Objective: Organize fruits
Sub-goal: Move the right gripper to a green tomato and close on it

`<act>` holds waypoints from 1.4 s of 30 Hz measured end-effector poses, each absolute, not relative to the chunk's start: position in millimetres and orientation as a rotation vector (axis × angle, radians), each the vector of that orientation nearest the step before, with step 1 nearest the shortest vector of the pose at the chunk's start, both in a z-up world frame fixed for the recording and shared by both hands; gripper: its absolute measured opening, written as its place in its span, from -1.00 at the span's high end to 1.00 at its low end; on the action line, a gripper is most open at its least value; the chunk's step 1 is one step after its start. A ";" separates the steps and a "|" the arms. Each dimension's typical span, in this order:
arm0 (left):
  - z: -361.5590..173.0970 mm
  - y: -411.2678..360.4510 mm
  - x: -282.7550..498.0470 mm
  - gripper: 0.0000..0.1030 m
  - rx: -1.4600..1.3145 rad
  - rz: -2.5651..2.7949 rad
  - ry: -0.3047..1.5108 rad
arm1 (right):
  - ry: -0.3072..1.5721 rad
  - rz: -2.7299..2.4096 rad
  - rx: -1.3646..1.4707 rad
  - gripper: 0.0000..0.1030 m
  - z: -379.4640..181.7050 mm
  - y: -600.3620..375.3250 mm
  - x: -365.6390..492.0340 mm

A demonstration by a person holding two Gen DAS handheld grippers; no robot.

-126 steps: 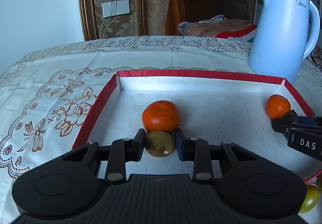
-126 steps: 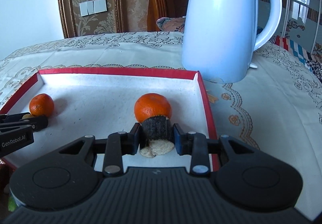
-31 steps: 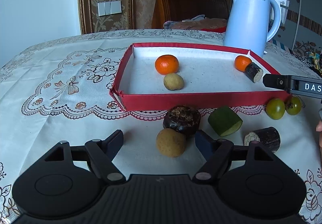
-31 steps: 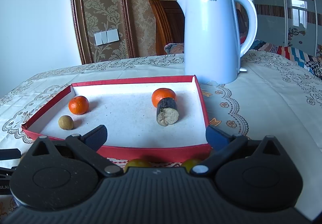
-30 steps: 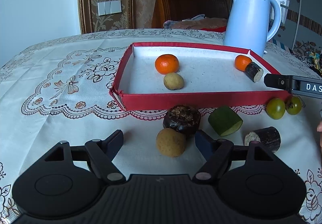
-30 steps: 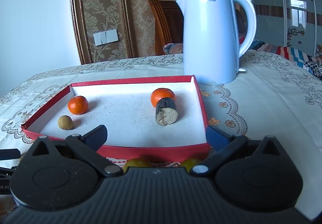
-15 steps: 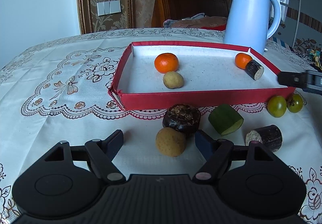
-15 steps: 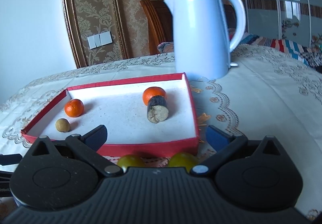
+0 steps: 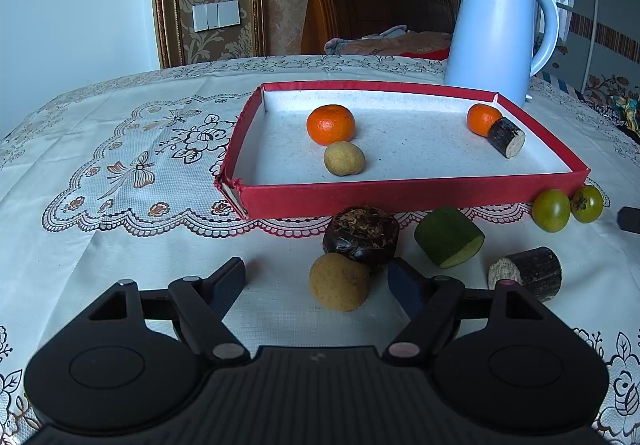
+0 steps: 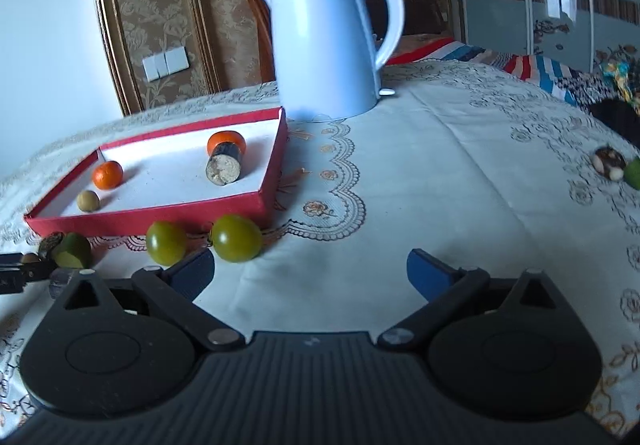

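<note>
My left gripper (image 9: 316, 277) hovers open just above the tablecloth, with a tan round fruit (image 9: 339, 287) between its fingers, untouched. Just beyond lie a dark water chestnut (image 9: 361, 237), a green fruit chunk (image 9: 448, 243) and a dark cane piece (image 9: 526, 279). The red tray (image 9: 400, 197) holds two oranges (image 9: 330, 124) (image 9: 482, 118), a tan fruit (image 9: 344, 164) and a cane piece (image 9: 506, 137). My right gripper (image 10: 310, 265) is open, its jaws closing on nothing. Two green tomatoes (image 10: 236, 237) (image 10: 166, 243) lie just ahead of its left finger (image 10: 196, 271).
A white kettle (image 10: 332, 41) stands behind the tray's far right corner. A brown-and-white item (image 10: 610, 163) and a green one (image 10: 634, 173) lie at the table's far right. A wooden chair (image 9: 372, 1) stands beyond the table.
The right gripper has swung right and back, so the tray sits further left in its view, and it has almost left the left wrist view. Its jaws have narrowed slightly. The left gripper kept still.
</note>
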State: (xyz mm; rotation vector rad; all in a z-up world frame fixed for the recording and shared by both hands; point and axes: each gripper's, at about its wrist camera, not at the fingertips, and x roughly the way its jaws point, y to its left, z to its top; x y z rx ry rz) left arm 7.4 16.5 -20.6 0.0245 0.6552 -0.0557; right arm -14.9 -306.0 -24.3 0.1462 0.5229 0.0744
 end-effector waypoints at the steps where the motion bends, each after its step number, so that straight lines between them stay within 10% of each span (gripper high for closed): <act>1: -20.5 16.5 7.5 -0.53 0.024 -0.056 0.655 | 0.533 0.078 0.122 -0.84 -24.7 -300.5 -10.3; 17: -21.0 15.8 7.4 -0.55 0.028 -0.057 0.657 | 0.594 0.121 -0.014 -0.33 -24.3 -255.7 35.7; 26: -20.7 16.3 7.6 -0.56 0.026 -0.058 0.655 | 0.580 0.135 -0.014 0.35 -23.4 -254.8 36.2; 42: -19.5 16.9 7.7 -0.55 0.030 -0.066 0.652 | 0.582 0.137 -0.015 0.38 -24.1 -255.0 36.4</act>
